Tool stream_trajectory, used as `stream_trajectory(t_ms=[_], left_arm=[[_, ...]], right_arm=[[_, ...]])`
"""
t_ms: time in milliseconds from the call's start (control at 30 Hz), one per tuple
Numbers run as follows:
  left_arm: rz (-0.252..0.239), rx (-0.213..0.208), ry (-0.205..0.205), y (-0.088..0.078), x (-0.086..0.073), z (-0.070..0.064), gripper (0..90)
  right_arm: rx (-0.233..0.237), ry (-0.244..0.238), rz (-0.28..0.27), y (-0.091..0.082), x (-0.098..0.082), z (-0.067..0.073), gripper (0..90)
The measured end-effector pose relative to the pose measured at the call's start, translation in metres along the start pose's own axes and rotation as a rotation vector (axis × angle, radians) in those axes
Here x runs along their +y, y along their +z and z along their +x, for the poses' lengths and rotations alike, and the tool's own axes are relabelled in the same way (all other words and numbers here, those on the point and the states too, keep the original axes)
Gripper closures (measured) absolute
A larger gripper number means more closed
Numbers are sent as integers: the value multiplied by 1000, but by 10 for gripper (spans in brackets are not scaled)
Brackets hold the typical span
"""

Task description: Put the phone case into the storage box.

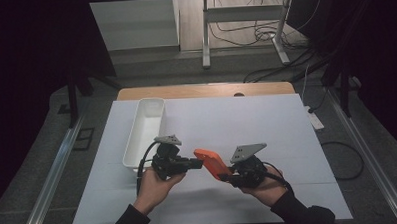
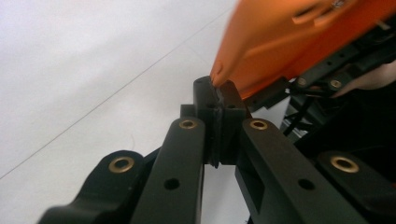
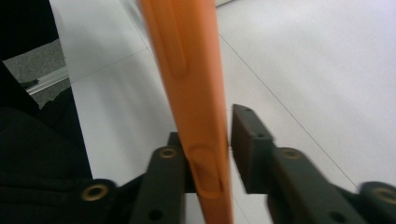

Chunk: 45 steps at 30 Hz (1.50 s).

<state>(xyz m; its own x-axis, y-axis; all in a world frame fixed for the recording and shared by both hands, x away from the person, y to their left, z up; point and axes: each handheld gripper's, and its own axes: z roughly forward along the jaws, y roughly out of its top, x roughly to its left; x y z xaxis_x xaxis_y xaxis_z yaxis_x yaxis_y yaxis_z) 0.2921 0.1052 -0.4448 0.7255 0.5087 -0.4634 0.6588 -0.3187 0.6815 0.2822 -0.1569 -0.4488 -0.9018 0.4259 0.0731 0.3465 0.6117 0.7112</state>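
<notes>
An orange phone case [image 1: 212,162] hangs tilted above the white table sheet, between my two grippers. My left gripper [image 1: 199,164] comes at it from the left; in the left gripper view its jaws [image 2: 218,93] are pressed together on the lower edge of the case [image 2: 289,42]. My right gripper [image 1: 226,177] sits at the case's lower right end. In the right gripper view the case [image 3: 191,84] stands edge-on between the jaws [image 3: 208,126], resting against the left pad, while the right pad [image 3: 245,135] stands slightly off it.
A long white tray [image 1: 146,129] lies at the left of the white sheet [image 1: 247,120], just beyond my left hand. The wooden table edge [image 1: 206,90] runs along the back. Cables and a metal frame stand on the floor beyond.
</notes>
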Motion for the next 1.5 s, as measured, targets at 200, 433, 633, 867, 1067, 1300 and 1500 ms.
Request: stream_trajectory(t_ms=[200, 433, 633, 867, 1067, 1300, 1500], left_arm=[[4, 15, -16, 4, 0, 0, 891], [15, 37, -33, 5, 1, -3, 890], [22, 46, -40, 2, 1, -1, 890], [38, 89, -21, -1, 2, 0, 890], [41, 112, -12, -6, 4, 3, 889], [38, 129, -10, -13, 6, 6, 890], [34, 139, -14, -16, 8, 8, 890]], right_arm=[[-7, -17, 15, 6, -1, 2, 530], [-35, -10, 16, 10, 0, 3, 313], [-42, -5, 5, 8, -1, 3, 211], [-35, 33, 16, 3, -5, -2, 73], [-37, 60, 9, -6, -9, -8, 19], [-45, 74, 2, -14, -14, -10, 0], [-56, 71, 2, -19, -19, -10, 0]])
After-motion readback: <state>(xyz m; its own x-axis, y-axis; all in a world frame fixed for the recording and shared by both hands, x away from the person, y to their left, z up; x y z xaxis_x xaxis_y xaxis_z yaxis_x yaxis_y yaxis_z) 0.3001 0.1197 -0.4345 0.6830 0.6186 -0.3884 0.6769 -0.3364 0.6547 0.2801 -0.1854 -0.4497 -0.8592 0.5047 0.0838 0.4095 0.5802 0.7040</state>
